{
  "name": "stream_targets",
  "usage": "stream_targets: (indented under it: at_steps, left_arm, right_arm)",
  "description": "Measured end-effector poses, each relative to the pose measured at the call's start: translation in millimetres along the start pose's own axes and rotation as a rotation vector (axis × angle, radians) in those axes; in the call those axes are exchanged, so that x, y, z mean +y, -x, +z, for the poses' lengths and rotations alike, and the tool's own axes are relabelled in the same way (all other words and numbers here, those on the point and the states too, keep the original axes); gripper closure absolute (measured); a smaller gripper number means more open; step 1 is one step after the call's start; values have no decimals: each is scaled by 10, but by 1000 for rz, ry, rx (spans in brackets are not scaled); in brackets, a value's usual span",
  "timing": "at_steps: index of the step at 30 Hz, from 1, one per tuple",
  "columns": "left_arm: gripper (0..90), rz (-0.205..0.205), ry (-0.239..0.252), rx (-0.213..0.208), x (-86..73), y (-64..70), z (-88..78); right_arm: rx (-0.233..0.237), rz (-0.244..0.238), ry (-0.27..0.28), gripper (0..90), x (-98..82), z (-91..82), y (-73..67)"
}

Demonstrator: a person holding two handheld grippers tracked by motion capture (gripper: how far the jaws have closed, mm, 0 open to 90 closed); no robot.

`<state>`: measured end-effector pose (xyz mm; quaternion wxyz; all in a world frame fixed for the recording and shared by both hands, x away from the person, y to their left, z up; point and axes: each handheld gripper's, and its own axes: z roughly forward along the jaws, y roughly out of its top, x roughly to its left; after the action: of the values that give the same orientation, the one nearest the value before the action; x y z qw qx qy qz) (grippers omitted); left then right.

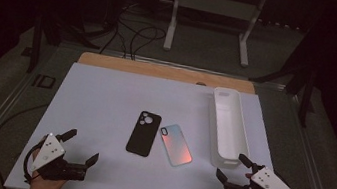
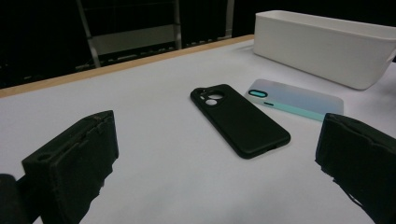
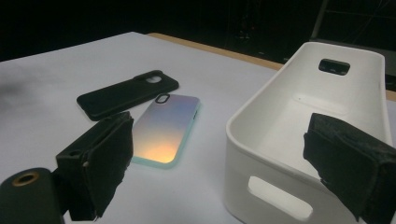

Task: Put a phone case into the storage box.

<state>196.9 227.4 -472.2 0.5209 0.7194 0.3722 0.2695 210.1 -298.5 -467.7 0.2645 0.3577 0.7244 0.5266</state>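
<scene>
High view: white table (image 1: 104,105), two phone cases lying flat mid-table, side by side and just apart. Black phone case (image 1: 143,133) on the left, iridescent phone case (image 1: 176,144) with teal edge on the right. Long white bin (image 1: 229,126) stood near the right edge, empty. Left tool (image 1: 80,148) at near-left corner, jaws spread, holding nothing. Right tool (image 1: 231,166) by the bin's near end, jaws likewise spread, empty.

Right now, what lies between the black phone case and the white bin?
The iridescent phone case lies flat between the black phone case and white bin, as the high view shows.
</scene>
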Motion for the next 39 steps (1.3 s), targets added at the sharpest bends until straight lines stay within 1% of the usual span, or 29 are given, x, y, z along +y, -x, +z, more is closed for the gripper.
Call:
stream_targets:
  at_steps: [3, 4, 6, 10, 15, 19, 20, 26, 27, 30, 32, 39]
  left_arm:
    - [0, 6, -5, 0, -6, 7, 3]
    - [0, 6, -3, 0, -5, 9, 3]
    - [0, 3, -1, -4, -8, 5, 3]
    - [0, 2, -13, 9, -4, 1, 4]
    - [0, 5, -8, 14, 0, -5, 1]
    - [0, 5, -8, 18, -4, -11, 7]
    - [0, 6, -9, 18, -3, -11, 6]
    - [0, 9, -10, 29, -3, -10, 1]
    - [0, 10, -9, 32, -3, -10, 0]
    - [0, 12, -7, 33, -5, -12, 4]
    - [0, 14, -6, 35, -7, -11, 6]
    - [0, 17, -4, 38, -7, -11, 5]
  right_arm:
    - [-6, 1, -7, 84, -2, 5, 2]
    - [-4, 9, -6, 84, 0, 7, 3]
    - [-8, 8, -9, 84, 2, 9, -2]
    - [-6, 7, -16, 84, 1, 22, -7]
    - [-9, 12, -17, 84, 14, 29, 0]
    - [0, 15, -11, 84, 73, 32, -24]
    - [2, 15, -20, 84, 107, 44, -40]
    - [20, 12, -29, 84, 182, 100, -72]
    - [21, 7, -41, 84, 207, 126, -80]
    - [19, 1, -48, 84, 232, 150, -89]
    - [19, -1, -64, 84, 270, 188, -91]
    - [19, -5, -72, 84, 345, 268, -103]
